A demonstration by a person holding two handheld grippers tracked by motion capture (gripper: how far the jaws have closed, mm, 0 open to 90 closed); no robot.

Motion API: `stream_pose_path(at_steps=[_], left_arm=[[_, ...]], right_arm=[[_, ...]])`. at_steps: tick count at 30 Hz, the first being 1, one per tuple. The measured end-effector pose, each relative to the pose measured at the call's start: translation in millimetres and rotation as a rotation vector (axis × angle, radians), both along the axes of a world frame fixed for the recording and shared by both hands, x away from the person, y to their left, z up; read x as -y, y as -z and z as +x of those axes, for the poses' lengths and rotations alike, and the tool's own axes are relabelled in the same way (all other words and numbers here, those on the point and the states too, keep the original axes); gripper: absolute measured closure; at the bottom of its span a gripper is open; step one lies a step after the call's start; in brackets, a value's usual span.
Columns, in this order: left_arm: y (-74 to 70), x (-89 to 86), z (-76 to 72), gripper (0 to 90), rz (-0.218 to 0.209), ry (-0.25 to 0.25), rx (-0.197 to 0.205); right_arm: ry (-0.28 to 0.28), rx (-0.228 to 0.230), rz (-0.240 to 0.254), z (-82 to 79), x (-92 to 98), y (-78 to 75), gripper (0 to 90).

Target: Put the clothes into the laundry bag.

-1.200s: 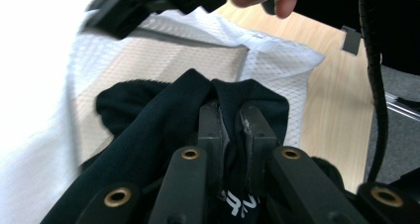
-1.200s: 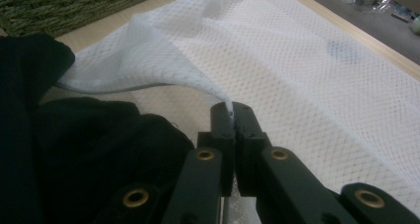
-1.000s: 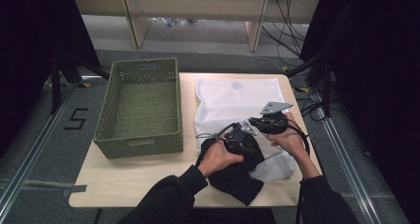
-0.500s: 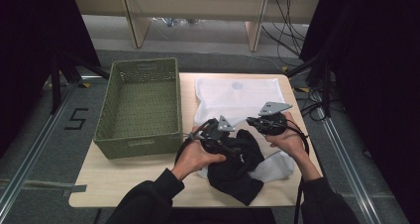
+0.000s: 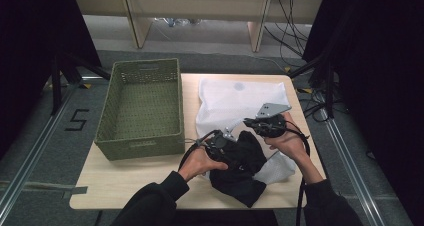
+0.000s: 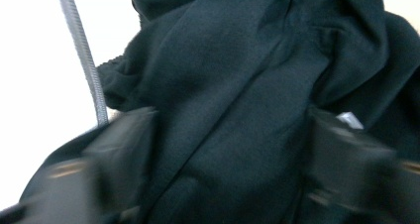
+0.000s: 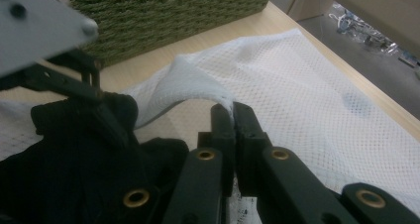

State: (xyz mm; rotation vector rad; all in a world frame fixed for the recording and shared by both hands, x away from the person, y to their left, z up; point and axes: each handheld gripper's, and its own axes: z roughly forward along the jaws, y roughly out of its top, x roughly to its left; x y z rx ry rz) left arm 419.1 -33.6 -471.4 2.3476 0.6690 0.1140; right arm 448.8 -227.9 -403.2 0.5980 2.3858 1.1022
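black garment (image 5: 240, 168) lies bunched at the near end of the white mesh bag (image 5: 240, 98), partly over its mouth. judged step: stuffing the garment into the bag. right gripper (image 7: 232, 111) has its jaws pressed together on the bag's edge, lifting it into a tent beside the garment. left gripper (image 5: 220, 143) stands spread, jaws just now narrowing, with dark cloth between them; pads do not yet press. next move calls for a firm pinch and a push under the lifted edge. garment looks soft, thick, creased. green basket (image 5: 140, 106) stands left of the bag.
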Motion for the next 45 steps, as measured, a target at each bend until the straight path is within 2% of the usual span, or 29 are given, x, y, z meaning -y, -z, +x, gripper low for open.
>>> stream_pose_path(at_steps=[1,3,4,5,7,8,10,11,12,14,15,16,17,19,21,23,24,25,28,30,31,33,34,37,38,39,40,42,45], left_arm=[[1.9,2.0,-0.3,41.8,-0.008,-0.008,-0.011],[1.0,2.4,-0.5,61.9,0.025,0.011,0.005],[-0.5,3.3,-2.2,68.7,0.030,0.006,0.013],[-3.7,3.1,-3.2,71.7,0.040,0.011,0.019],[-11.1,1.4,-3.7,74.1,0.036,0.007,0.034],[-15.9,-0.4,-2.3,74.5,0.031,0.003,0.042],[-26.4,-4.3,1.5,75.0,-0.022,-0.039,0.034],[-30.6,-5.2,3.3,75.1,-0.066,-0.079,0.046],[-34.8,-6.5,4.5,75.2,-0.076,-0.109,0.054],[-43.6,-11.0,10.6,75.3,-0.073,-0.196,0.118],[-45.0,-12.5,13.0,75.4,-0.083,-0.223,0.127],[-44.9,-14.5,16.9,75.3,-0.102,-0.243,0.116],[-41.7,-15.0,20.8,75.0,-0.113,-0.254,0.092],[-33.8,-10.9,21.7,73.3,-0.096,-0.262,0.093],[-21.3,-3.4,20.3,69.3,-0.083,-0.244,0.065],[-13.0,1.3,19.3,61.4,-0.069,-0.211,0.017],[-10.3,3.2,18.7,55.9,-0.089,-0.207,0.031],[-11.3,2.9,17.3,51.0,-0.053,-0.197,0.049],[-20.9,-4.9,8.5,38.0,-0.070,-0.188,0.079],[-29.2,-13.0,0.8,31.3,-0.066,-0.196,0.113],[-32.0,-18.0,-1.5,28.1,-0.054,-0.179,0.124],[-31.3,-26.6,-2.3,24.5,-0.002,-0.165,0.106],[-26.0,-29.8,-1.4,21.3,0.020,-0.167,0.094],[-7.2,-32.1,3.8,21.4,0.047,-0.161,0.044],[-0.8,-32.4,6.8,26.8,0.050,-0.141,0.013],[3.0,-31.1,6.9,40.7,0.049,-0.128,0.017],[4.2,-30.0,6.4,47.9,0.058,-0.115,0.026],[3.9,-26.1,2.4,61.0,0.059,-0.102,0.092],[-3.0,-24.1,-1.7,74.6,0.034,-0.110,0.126]], right_arm=[[0.001,0.000,0.001,0.3,-0.1,0.3,89.9],[0.002,0.000,0.001,0.5,-0.5,0.7,89.9],[0.001,-0.003,0.003,0.1,-0.7,0.6,89.9],[0.001,-0.005,0.007,-0.3,-1.0,0.3,89.9],[0.012,0.001,0.007,-1.2,-1.4,-1.4,90.0],[-0.003,-0.002,0.011,-0.8,-2.1,-2.1,90.0],[-0.004,0.007,0.018,-3.8,-3.0,-6.3,90.0],[-0.016,0.006,0.026,-4.9,-4.1,-8.1,90.0],[-0.018,0.014,0.028,-6.1,-4.6,-10.6,90.0],[-0.014,0.031,0.041,-7.1,-5.0,-14.8,90.0],[-0.011,0.028,0.044,-7.5,-5.0,-16.3,90.0],[-0.011,0.030,0.048,-7.7,-5.2,-16.7,90.0],[-0.012,0.030,0.049,-8.0,-5.5,-16.8,90.0],[-0.007,0.022,0.046,-7.9,-5.9,-15.1,90.0],[-0.013,0.009,0.044,-5.8,-7.0,-11.1,90.0],[-0.015,-0.003,0.038,-5.0,-8.0,-7.8,90.0],[-0.014,-0.003,0.035,-4.3,-7.8,-6.0,90.0],[-0.007,-0.012,0.035,-3.7,-6.6,-4.5,90.0],[0.010,-0.031,0.048,-0.4,-1.7,-1.7,90.0],[0.007,-0.036,0.051,0.3,0.4,-0.7,90.0],[0.008,-0.029,0.047,0.4,0.9,-0.4,90.0],[0.010,-0.033,0.048,0.2,0.6,-0.3,90.0],[0.007,-0.029,0.045,0.2,-0.4,-0.4,90.0],[0.001,-0.029,0.034,-2.0,-3.8,-0.5,89.9],[-0.003,-0.030,0.036,-2.7,-5.2,-0.3,89.9],[-0.009,-0.016,0.032,-2.4,-6.6,-0.6,89.9],[-0.009,-0.014,0.028,-2.6,-7.9,-0.8,89.9],[-0.010,-0.024,0.022,-4.5,-10.4,-0.5,90.0],[-0.020,-0.017,0.019,-5.2,-13.7,1.2,89.9]])
